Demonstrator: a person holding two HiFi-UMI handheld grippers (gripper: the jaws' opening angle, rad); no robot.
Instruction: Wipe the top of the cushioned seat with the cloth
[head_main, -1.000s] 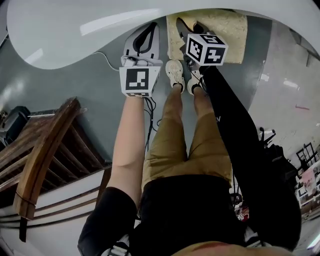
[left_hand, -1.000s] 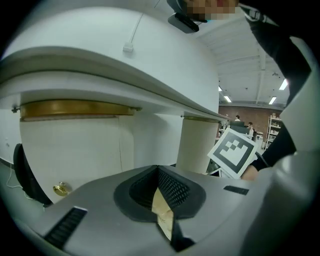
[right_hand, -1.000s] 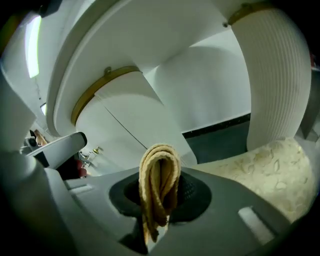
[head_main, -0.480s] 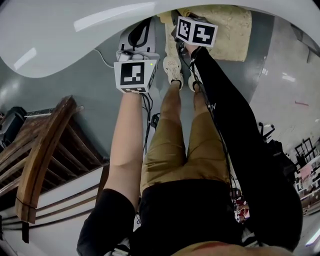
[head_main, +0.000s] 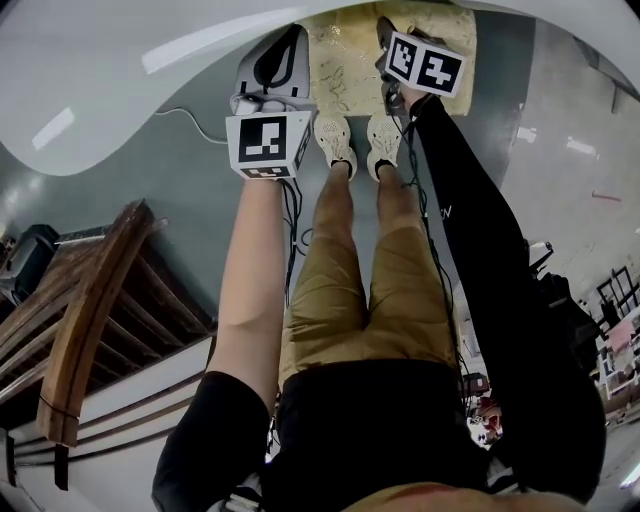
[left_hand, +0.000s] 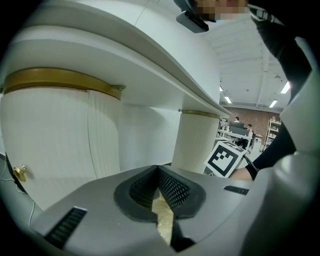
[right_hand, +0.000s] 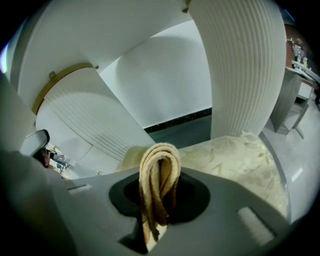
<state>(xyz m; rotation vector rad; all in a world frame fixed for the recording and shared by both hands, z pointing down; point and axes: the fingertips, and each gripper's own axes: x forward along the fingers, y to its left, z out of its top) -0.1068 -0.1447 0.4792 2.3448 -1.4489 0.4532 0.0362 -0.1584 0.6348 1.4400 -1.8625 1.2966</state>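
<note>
Cloth (right_hand: 159, 170), tan, folded in loop, pinched in right tongs (right_hand: 160, 199), left tongs (left_hand: 159, 194) closed, empty

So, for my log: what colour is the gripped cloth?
The folded fabric cloth is tan; best in right gripper view.

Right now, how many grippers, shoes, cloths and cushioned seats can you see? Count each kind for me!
grippers: 2, the left gripper and the right gripper
shoes: 2
cloth: 1
cushioned seat: 1
total: 6
</note>
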